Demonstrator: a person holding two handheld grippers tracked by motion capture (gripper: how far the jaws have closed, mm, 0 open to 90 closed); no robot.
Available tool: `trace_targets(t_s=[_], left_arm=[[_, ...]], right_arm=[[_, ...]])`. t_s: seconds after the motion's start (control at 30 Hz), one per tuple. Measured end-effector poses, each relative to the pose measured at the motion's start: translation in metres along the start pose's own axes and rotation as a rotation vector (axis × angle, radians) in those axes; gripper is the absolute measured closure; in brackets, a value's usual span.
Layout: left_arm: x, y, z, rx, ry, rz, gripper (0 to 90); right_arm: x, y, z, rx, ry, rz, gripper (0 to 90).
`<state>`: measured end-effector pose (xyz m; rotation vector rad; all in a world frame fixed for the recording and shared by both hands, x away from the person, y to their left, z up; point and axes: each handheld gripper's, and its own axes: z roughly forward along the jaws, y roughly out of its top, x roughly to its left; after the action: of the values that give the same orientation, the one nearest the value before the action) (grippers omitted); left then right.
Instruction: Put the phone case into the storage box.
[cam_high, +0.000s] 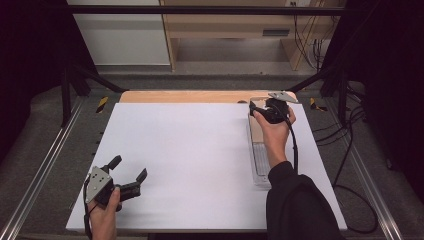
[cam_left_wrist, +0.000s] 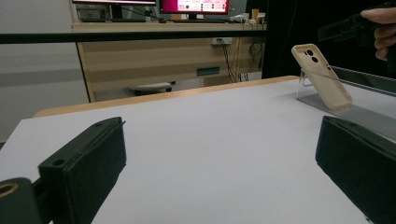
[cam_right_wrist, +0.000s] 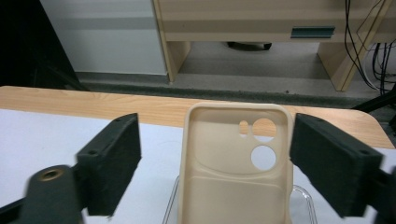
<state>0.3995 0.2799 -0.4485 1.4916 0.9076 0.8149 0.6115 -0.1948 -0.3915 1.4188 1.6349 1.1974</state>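
Honestly, right gripper (cam_right_wrist: 215, 163) has its jaws spread around the beige phone case (cam_right_wrist: 236, 163), pads off it. Case leans on the clear stand (cam_left_wrist: 322, 95) at the table's (cam_high: 190, 150) far right. 1 careless pull-back could snag it and tip it over.

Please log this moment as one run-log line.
phone case: leaning on clear stand | right gripper: open, fingers flank case | left gripper: open, nothing between fingers

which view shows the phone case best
The right gripper view: the beige phone case stands close, hollow side and camera holes facing the lens. The left gripper view shows it small, leaning on a clear stand. In the high view a hand covers it.
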Motion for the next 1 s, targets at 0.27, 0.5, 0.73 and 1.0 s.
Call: trace_targets(t_s=[0.27, 0.5, 0.73, 1.0], left_arm=[[-0.002, 0.000, 0.001, 0.005, -0.001, 0.007, 1.5], [0.000, 0.000, 0.000, 0.005, 0.003, 0.009, 1.5], [0.000, 0.001, -0.002, -0.001, 0.007, 0.017, 1.5], [0.004, 0.000, -0.004, -0.003, 0.013, 0.016, 1.5]], right_arm=[[-0.002, 0.003, -0.005, -0.012, 0.027, -0.003, 5.9], [-0.003, 0.006, -0.012, -0.019, 0.052, -0.003, 5.4], [-0.007, 0.009, -0.017, -0.024, 0.071, -0.003, 5.5], [-0.009, 0.010, -0.021, -0.011, 0.083, -0.014, 5.7]])
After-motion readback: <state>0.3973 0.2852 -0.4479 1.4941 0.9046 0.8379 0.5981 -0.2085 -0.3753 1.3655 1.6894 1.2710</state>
